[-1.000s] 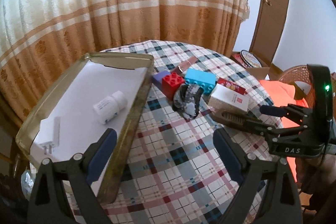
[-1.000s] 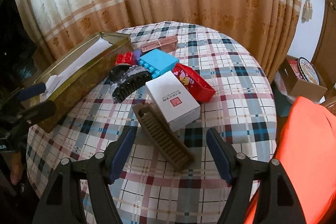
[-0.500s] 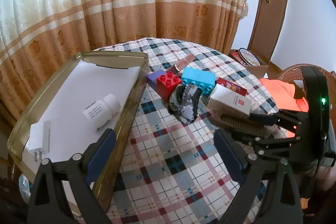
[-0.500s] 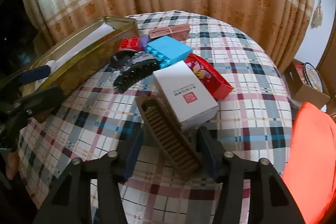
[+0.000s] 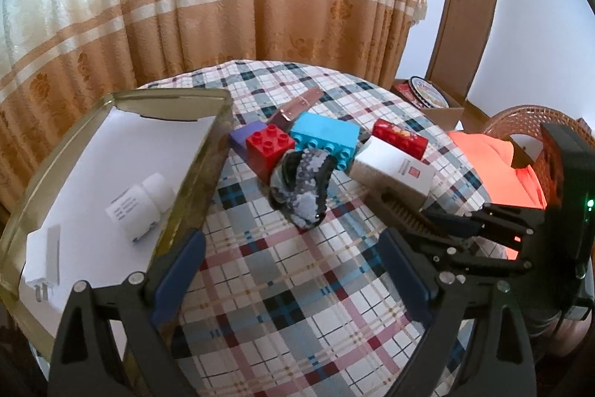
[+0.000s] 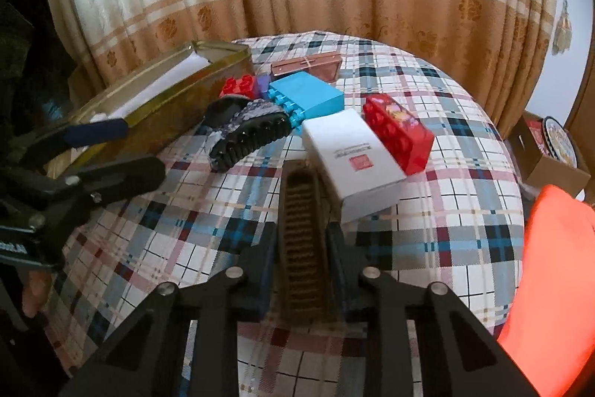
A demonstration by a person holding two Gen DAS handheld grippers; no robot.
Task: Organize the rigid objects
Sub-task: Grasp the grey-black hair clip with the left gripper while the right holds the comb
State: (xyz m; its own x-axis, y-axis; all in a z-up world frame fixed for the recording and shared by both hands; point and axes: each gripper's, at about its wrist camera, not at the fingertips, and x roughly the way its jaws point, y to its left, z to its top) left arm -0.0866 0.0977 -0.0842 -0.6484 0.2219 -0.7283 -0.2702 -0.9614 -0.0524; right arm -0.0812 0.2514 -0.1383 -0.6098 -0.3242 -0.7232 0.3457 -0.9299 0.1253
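My right gripper [image 6: 302, 248] is shut on a brown comb [image 6: 299, 229], which points toward a white box [image 6: 349, 155]; the comb also shows in the left wrist view [image 5: 403, 211]. My left gripper [image 5: 293, 270] is open and empty over the plaid tablecloth, beside a gold tray [image 5: 208, 151]. The tray holds a white pill bottle [image 5: 139, 207] and a white plug [image 5: 50, 252]. On the cloth lie a dark hair claw [image 5: 305, 181], a red brick [image 5: 269, 146], a blue brick [image 5: 325, 136], a purple brick [image 5: 247, 136] and a red block [image 5: 399, 134].
A brown flat case [image 5: 301, 103] lies behind the bricks. An orange cloth [image 5: 498, 170] on a wicker chair [image 5: 520, 118] stands right of the round table. A cardboard box [image 5: 431, 99] sits on the floor by the door. Curtains hang behind the table.
My right gripper has moved forward and closed its fingers on the brown comb, which has swung into line with them. My left gripper has moved slightly and stays open.
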